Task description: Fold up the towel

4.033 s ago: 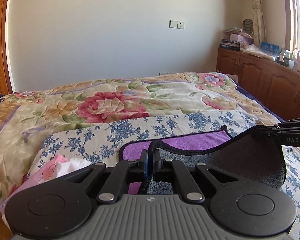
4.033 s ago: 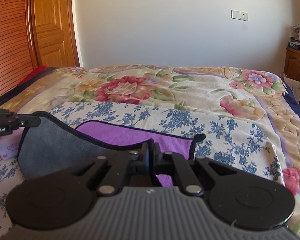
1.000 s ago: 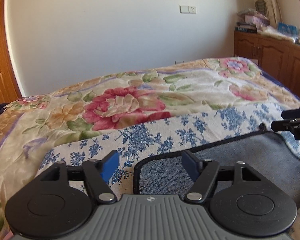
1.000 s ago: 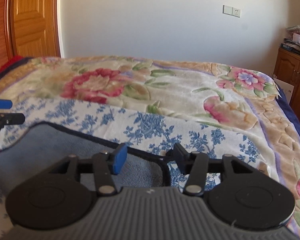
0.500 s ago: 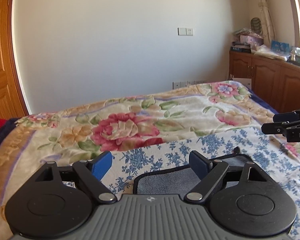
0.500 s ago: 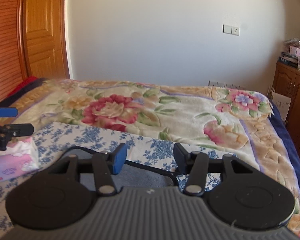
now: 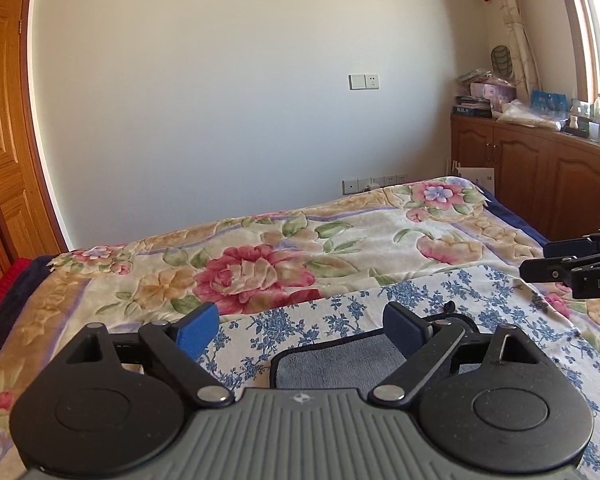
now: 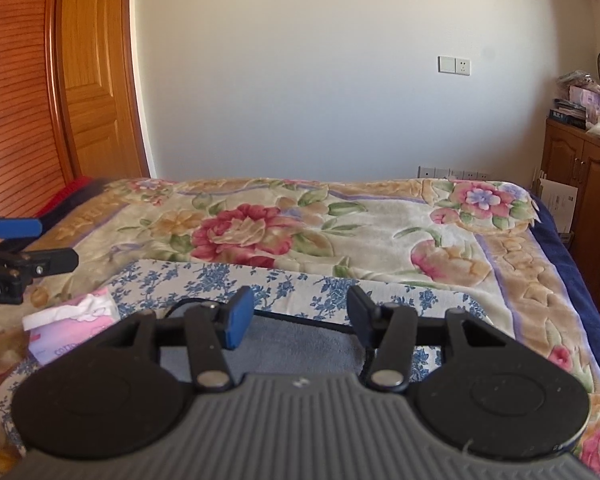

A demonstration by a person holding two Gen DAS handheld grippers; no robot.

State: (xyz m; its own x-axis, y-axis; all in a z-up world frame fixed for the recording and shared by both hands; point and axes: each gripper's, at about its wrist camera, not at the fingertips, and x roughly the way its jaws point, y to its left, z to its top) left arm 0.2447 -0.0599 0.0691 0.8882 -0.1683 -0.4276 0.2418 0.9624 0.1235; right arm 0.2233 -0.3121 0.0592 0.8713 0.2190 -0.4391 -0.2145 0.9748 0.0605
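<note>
The towel (image 7: pixel 332 364) lies folded on the blue-flowered cloth (image 7: pixel 480 304), grey side up with a dark border. It also shows in the right wrist view (image 8: pixel 300 344). My left gripper (image 7: pixel 300 326) is open and empty, raised above the towel's left part. My right gripper (image 8: pixel 300 316) is open and empty above the towel's right part. Each gripper shows at the edge of the other's view, the right one (image 7: pixel 572 268) and the left one (image 8: pixel 24 248). Most of the towel is hidden behind the gripper bodies.
The cloth lies on a flowered bedspread (image 8: pixel 340 220). A pink tissue pack (image 8: pixel 72 328) sits left of the towel. Wooden cabinets (image 7: pixel 540 184) with clutter stand on the right, a wooden door (image 8: pixel 96 80) on the left, a white wall behind.
Four seconds ago both grippers were shut on the towel's edge, folding it over its purple side. They have since let go, opened and risen up and back from the folded towel.
</note>
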